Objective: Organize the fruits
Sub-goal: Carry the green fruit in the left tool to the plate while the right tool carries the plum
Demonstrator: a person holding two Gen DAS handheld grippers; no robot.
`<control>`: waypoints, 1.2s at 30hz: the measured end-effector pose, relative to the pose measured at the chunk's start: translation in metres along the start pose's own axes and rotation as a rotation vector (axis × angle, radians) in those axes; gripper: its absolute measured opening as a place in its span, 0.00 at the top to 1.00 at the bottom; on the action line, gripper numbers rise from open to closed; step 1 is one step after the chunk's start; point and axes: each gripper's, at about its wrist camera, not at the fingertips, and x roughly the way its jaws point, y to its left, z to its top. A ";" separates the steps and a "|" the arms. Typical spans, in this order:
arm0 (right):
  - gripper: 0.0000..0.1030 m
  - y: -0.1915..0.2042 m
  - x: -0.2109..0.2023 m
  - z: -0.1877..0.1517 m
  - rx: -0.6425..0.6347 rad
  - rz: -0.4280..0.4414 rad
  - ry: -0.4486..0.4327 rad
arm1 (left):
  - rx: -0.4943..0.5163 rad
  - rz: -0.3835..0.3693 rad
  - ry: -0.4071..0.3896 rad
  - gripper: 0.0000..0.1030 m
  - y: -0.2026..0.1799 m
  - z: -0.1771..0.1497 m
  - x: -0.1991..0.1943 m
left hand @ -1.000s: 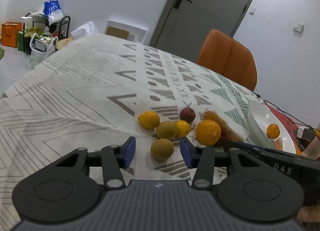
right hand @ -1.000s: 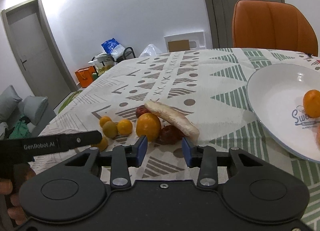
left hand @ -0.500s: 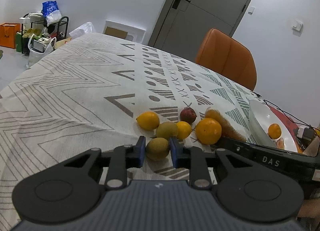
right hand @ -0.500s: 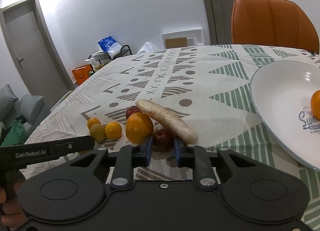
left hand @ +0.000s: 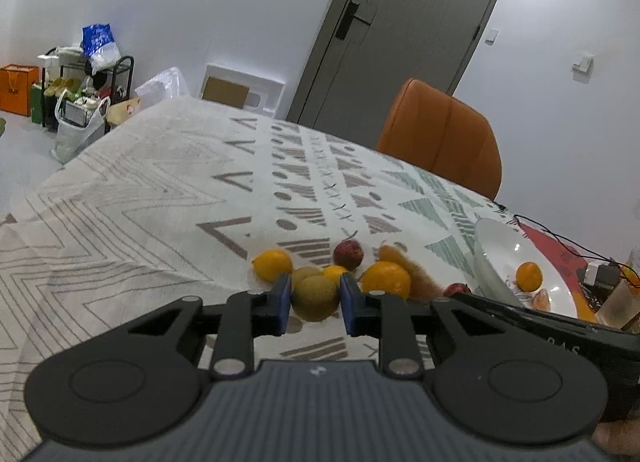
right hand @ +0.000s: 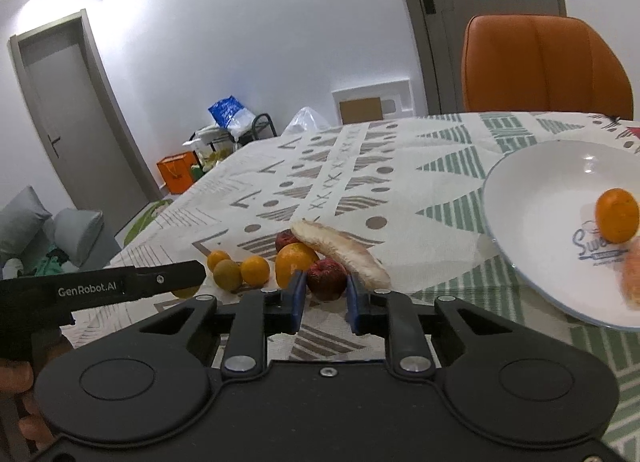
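While both tongs sit low over the patterned table (left hand: 120, 221), each is clamped on a fruit from the small heap. The left tongs (left hand: 313, 298) grip a brownish-green fruit (left hand: 315, 297) across its middle; the right tongs (right hand: 323, 294) pinch a dark red fruit (right hand: 326, 279), which lies against a large orange (right hand: 294, 262) and a pale elongated fruit (right hand: 340, 254). To do this well, I think each should lift straight up, gently, so neighbours do not roll, then travel to the white plate (right hand: 536, 197), which holds a small orange (right hand: 617, 215). Both tools point forward, nearly level, side by side.
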 end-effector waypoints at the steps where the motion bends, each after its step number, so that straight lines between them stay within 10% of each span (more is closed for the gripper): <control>1: 0.80 -0.001 -0.004 0.000 0.002 0.000 -0.006 | 0.003 -0.001 -0.002 0.76 -0.002 -0.001 -0.001; 36: 0.80 -0.084 -0.072 -0.004 0.117 -0.121 -0.138 | 0.134 -0.102 -0.020 0.76 -0.094 -0.002 0.005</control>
